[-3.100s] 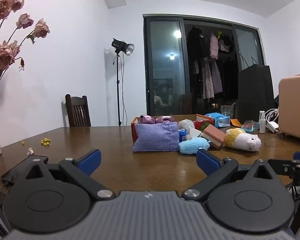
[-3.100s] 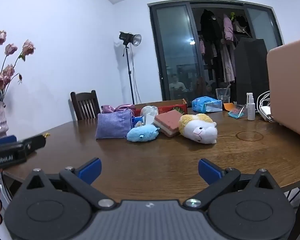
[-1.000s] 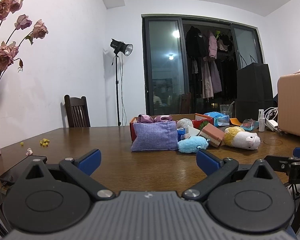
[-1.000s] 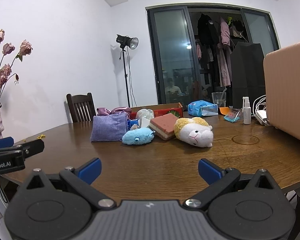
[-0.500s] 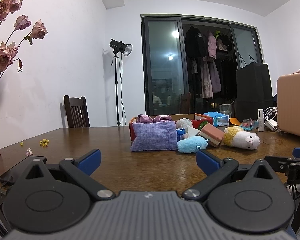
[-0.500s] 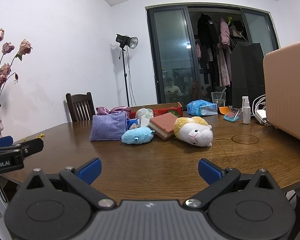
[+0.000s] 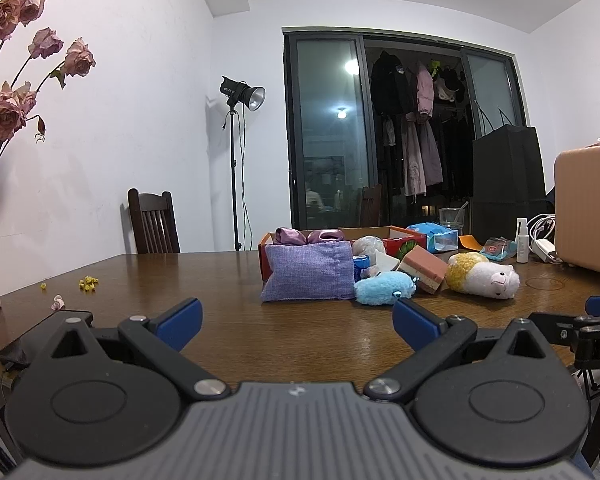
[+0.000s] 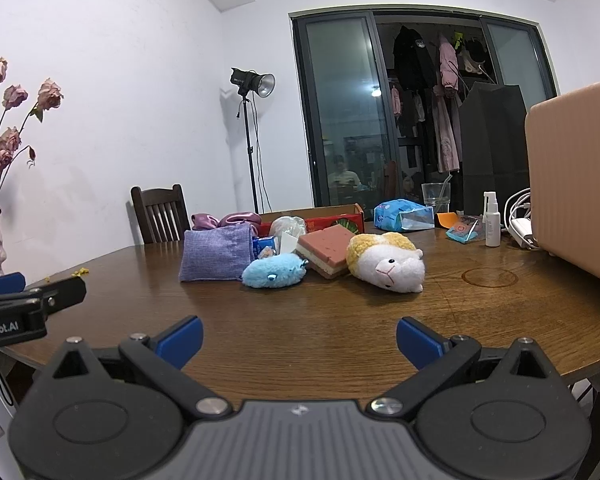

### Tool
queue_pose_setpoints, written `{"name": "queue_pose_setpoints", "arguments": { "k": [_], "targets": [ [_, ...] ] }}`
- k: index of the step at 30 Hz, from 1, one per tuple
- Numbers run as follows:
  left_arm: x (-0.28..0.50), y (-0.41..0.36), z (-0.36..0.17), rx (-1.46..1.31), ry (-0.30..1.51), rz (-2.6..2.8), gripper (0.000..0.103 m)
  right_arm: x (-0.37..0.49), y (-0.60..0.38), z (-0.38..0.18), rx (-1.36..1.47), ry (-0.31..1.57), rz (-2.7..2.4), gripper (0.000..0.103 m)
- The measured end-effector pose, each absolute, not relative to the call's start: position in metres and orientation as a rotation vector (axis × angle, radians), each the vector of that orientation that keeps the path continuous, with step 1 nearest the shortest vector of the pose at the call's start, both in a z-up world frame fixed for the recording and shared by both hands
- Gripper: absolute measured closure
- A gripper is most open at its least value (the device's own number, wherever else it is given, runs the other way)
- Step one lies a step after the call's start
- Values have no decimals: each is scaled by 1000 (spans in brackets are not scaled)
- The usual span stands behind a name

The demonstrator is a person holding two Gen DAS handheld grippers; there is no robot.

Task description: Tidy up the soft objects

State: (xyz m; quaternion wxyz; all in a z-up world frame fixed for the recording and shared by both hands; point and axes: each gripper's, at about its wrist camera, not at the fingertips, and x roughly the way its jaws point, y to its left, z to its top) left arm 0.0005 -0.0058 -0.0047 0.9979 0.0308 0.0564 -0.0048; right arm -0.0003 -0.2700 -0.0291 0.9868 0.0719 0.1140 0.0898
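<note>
- Versus 3.1 s ago: both views sit lower; soft objects unmoved.
- Left hand-held gripper (image 7: 296,316) and right hand-held gripper (image 8: 298,336): jaws spread, empty.
- Purple pouch (image 8: 217,255), blue plush (image 8: 274,276), sheep plush (image 8: 386,263) mid-table (image 8: 320,320); box (image 7: 384,236) contents partly hidden.

A lavender fabric pouch (image 7: 307,271) is propped against an open red cardboard box (image 7: 404,237). A blue plush (image 7: 384,287), a pink layered sponge (image 7: 425,268) and a white-and-yellow plush alpaca (image 7: 482,275) are laid alongside.
</note>
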Motion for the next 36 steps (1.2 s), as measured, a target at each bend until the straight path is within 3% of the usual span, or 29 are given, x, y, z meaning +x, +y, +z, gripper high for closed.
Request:
{"name": "queue_pose_setpoints", "arguments": {
  "k": [11,23,26,36],
  "targets": [
    [14,-3,-5,60,106,1,0,9,-277,-31,176,240,170,0],
    [105,-22,5,55,206,-100,0,94,-306,-15,120,259,101,0],
    [133,-36,7,94,296,-167,0,130,-315,-9,94,311,89,0],
    [179,-56,11,79,346,-176,0,212,-322,-10,129,521,217,6]
  ]
}}
